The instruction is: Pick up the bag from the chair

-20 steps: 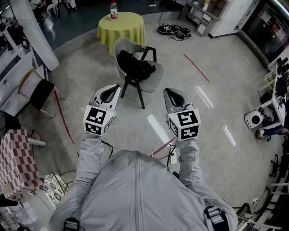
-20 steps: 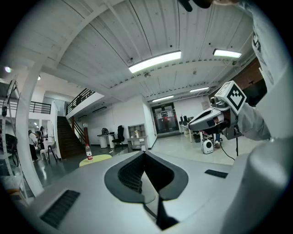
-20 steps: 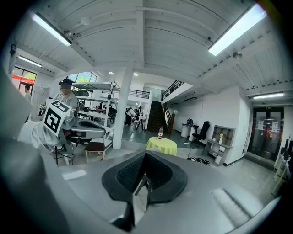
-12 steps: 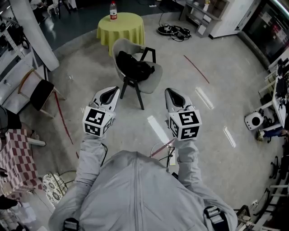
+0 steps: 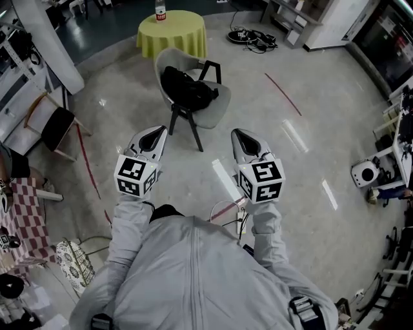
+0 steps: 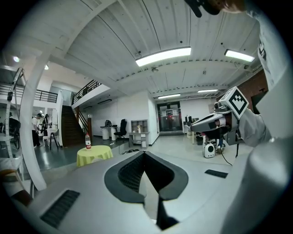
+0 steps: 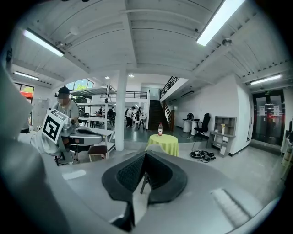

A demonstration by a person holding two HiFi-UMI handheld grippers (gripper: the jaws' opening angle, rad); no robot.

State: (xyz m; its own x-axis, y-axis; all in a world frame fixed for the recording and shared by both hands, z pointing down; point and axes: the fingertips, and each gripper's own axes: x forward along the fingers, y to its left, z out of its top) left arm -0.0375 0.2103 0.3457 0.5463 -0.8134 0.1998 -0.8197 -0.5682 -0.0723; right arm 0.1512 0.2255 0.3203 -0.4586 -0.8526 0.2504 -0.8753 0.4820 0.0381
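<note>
A black bag [image 5: 186,87] lies on the seat of a grey shell chair [image 5: 216,103] with dark legs, standing on the floor ahead of me in the head view. My left gripper [image 5: 155,133] is held in the air short of the chair, near its front left. My right gripper [image 5: 241,136] is level with it, short of the chair's front right. Neither touches chair or bag. The jaws of the left gripper [image 6: 143,154] and the right gripper [image 7: 145,154] meet at their tips with nothing between them. The bag does not show in either gripper view.
Behind the chair stands a round table with a yellow-green cloth [image 5: 171,32] and a bottle [image 5: 160,9]. A white pillar [image 5: 46,45] and a dark-seated folding chair [image 5: 58,127] are at the left. Cables [image 5: 253,37] lie beyond, a small white machine [image 5: 364,173] at the right.
The head view has shifted slightly, so chair and table sit a little higher and more to the left. Both grippers keep their places before me and stay shut.
</note>
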